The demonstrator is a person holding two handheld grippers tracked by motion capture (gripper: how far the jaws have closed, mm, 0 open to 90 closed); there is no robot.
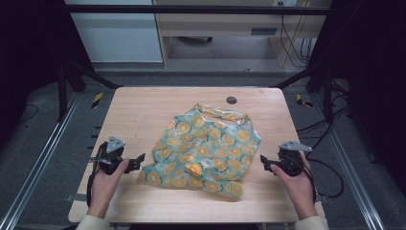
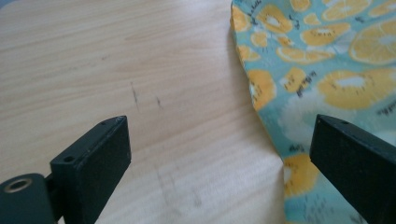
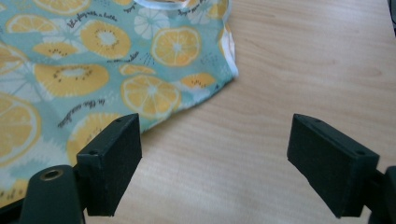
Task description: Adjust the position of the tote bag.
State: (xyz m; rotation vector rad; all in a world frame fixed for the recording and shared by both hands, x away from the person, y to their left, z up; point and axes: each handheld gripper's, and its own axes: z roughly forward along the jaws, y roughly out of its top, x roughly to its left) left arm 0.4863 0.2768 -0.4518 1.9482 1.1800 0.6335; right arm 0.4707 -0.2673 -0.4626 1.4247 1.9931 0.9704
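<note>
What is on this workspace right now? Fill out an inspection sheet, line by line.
Surface: light wooden table, faint scuff marks, a dark round grommet near the far edge.
Job's things: teal fabric bag printed with orange slices, lying crumpled mid-table, handles toward the far side.
Clutter: nothing seen.
Grippers: left tool open, beside the bag's left edge, not holding it; right tool open, beside the bag's right edge, holding nothing.
Cables: one black cable trails from the right tool; more cables hang at the back.
Surroundings: black frame, grey floor, pale cabinet behind.
</note>
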